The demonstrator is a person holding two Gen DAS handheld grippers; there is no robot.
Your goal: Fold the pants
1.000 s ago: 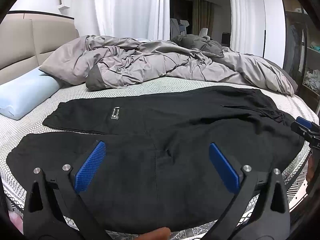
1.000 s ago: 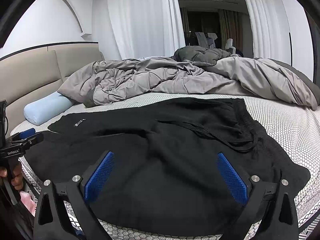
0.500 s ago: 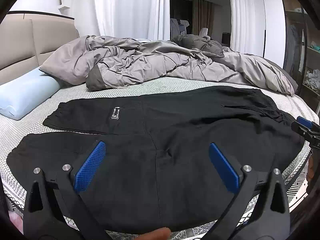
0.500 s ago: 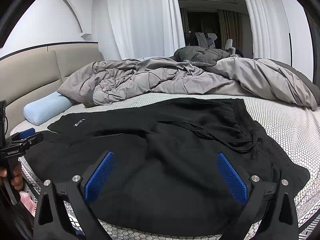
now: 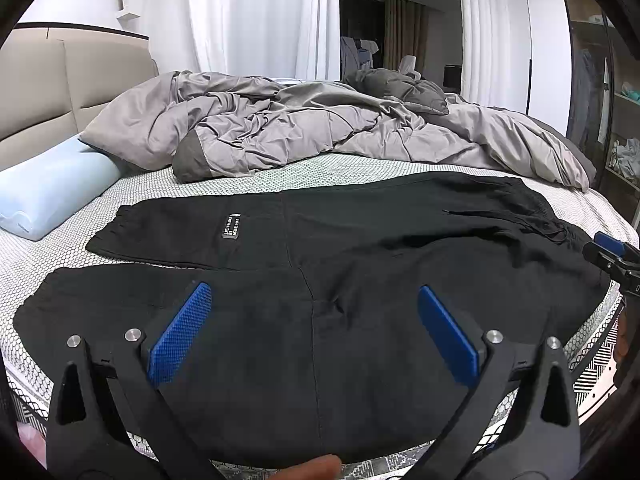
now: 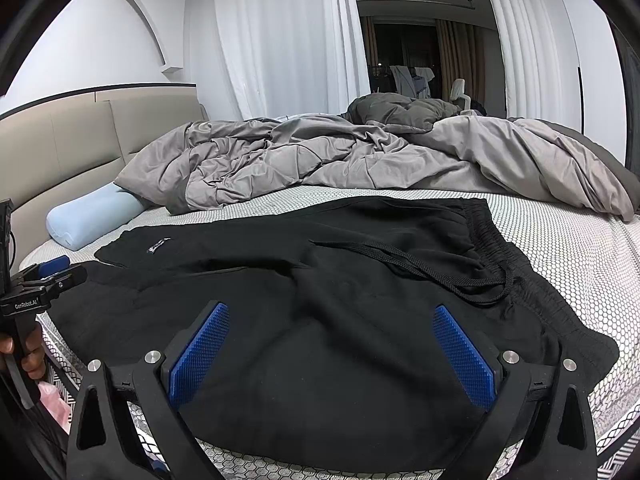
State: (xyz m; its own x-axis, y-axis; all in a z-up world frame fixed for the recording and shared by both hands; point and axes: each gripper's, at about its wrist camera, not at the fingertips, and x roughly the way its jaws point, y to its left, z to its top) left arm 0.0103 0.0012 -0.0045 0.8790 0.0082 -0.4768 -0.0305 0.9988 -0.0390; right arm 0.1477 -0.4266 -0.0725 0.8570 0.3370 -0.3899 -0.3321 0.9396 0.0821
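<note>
step: pre-grasp, fold not begun | pants [image 5: 360, 280] flat on bed [image 5: 360, 164], waistband at 3 o'clock | left gripper [image 5: 314, 328] spread, empty | right gripper [image 6: 332, 344] spread, empty | next: pinch near leg edge, carry toward 12 o'clock

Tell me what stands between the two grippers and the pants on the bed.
Nothing visible does. The left gripper and right gripper are both open above the spread black pants; the grey duvet and blue pillow lie beyond them.

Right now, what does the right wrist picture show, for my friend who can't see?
Black pants lie spread flat on a bed, drawstring waistband to the right. The open right hand-held gripper hovers over them, with a rumpled grey duvet behind.
</note>
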